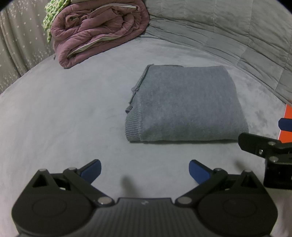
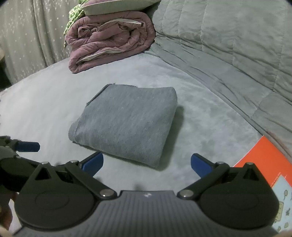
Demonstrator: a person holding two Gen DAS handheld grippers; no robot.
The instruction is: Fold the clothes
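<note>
A grey knit sweater (image 1: 184,105) (image 2: 126,124) lies folded into a neat rectangle on the grey bed cover (image 1: 63,118) (image 2: 45,102), ribbed hem at its near left corner. My left gripper (image 1: 144,171) hovers open in front of the sweater, clear of it, blue pads spread wide with nothing between them. My right gripper (image 2: 147,165) is open too, just short of the sweater's near corner, empty. The right gripper's side (image 1: 264,147) shows at the right edge of the left wrist view; the left gripper's blue fingertip (image 2: 27,146) shows at the left of the right wrist view.
A folded purple quilt (image 1: 98,31) (image 2: 109,38) is stacked at the back left with a green patterned cloth (image 1: 53,16) behind it. A grey quilted duvet (image 1: 237,36) (image 2: 228,45) runs along the back and right. An orange book (image 2: 268,164) lies at the right. A starred curtain (image 2: 27,32) hangs left.
</note>
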